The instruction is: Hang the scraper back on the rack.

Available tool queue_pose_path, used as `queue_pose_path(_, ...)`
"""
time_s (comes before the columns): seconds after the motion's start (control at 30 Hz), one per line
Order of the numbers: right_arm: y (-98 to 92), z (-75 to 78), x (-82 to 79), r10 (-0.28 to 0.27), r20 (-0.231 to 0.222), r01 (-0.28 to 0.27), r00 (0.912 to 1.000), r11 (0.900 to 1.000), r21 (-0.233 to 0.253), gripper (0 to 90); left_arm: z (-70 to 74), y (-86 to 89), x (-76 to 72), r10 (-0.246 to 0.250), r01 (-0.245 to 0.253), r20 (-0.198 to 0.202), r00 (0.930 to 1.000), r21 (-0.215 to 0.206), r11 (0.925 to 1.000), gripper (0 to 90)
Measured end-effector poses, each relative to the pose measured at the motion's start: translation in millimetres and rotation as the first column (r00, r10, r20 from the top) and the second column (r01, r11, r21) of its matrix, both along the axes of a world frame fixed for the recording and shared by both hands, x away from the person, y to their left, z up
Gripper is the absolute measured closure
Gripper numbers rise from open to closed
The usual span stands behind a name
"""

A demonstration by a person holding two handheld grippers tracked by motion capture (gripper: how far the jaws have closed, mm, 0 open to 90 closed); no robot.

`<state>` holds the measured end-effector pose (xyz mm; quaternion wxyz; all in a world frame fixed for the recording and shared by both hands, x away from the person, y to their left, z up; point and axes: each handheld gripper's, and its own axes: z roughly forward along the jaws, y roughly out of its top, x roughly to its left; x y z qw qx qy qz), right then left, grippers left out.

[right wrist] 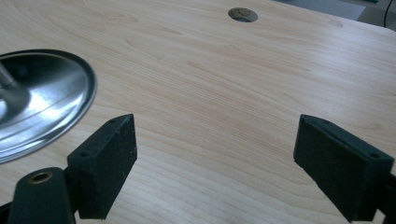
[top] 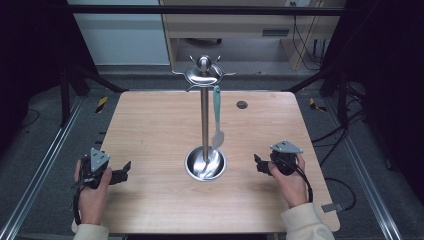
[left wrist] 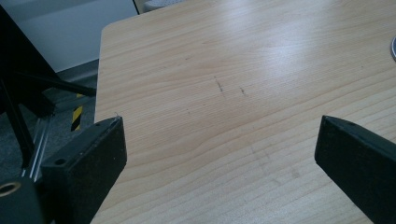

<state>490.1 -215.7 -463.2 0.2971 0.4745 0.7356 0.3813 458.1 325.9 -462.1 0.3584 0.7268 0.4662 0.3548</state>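
Wooden table [top: 150,130] bears unlabelled steel rack [top: 204,120], spatula [top: 217,120].

Pale wood-grain counter [top: 150,130]; shiny silver utensil stand [top: 204,120] with round mirror-bright base [right wrist: 42,100]; teal-handled spatula [top: 217,117] with whitish blade beside the stand's pole; black fingers [left wrist: 88,158]; yellow-black striped tape [top: 101,104] left of counter.

A lab or test workspace: a bare light-wood desk [top: 150,135] stands inside a black metal frame [top: 200,10], with aluminium floor rails [top: 37,170], yellow-and-black hazard tape [top: 101,104] on grey carpet, loose black cables [top: 305,45] and plain wooden shelving [top: 230,30] behind.
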Motion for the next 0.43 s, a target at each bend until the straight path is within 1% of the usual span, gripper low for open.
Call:
queue_pose_path(0.03,0.0,0.0,0.0,0.0,0.0,0.0,1.0,1.0,0.0,14.7,0.0,0.0,0.0,0.0,0.0,0.0,1.0,0.0,1.0,2.0)
queue_pose_path(0.07,-1.1,-5.8,5.3,-0.01,0.012,0.01,0.9999,1.0,-0.016,14.7,-1.0,-1.2,1.1,-0.003,0.003,-0.005,1.0,0.003,1.0,2.0)
queue_pose_path(0.1,-1.1,-5.8,5.3,-0.01,0.012,0.01,0.9999,1.0,-0.016,14.7,-1.0,-1.2,1.1,-0.003,0.003,-0.005,1.0,0.003,1.0,2.0)
queue_pose_path(0.13,-1.3,-9.9,9.9,-0.005,-0.007,0.005,1.0,1.0,-0.001,14.6,-1.9,-1.6,1.9,0.0,0.0,-0.014,0.9999,0.006,1.0,2.0)
queue_pose_path(0.17,-1.6,-11.3,11.6,-0.005,-0.015,0.005,0.9999,1.0,0.011,14.6,-3.3,-2.2,3.2,0.006,-0.005,-0.024,0.9997,0.01,0.9999,2.0)
queue_pose_path(0.23,-1.9,-13.8,14.2,-0.004,-0.026,0.005,0.9997,1.0,0.018,14.7,-4.0,-2.4,4.3,0.003,-0.003,-0.028,0.9996,0.01,0.9999,2.0)
queue_pose_path(0.37,-1.1,-18.8,12.5,-0.008,-0.048,0.008,0.9988,1.0,-0.008,14.7,-4.1,-3.3,5.9,0.001,0.0,-0.032,0.9995,0.014,0.9999,2.0)
queue_pose_path(0.43,-1.1,-18.7,11.1,-0.01,-0.047,0.009,0.9988,1.0,-0.012,14.7,-4.1,-3.8,6.5,-0.003,0.004,-0.036,0.9994,0.021,0.9998,2.0)
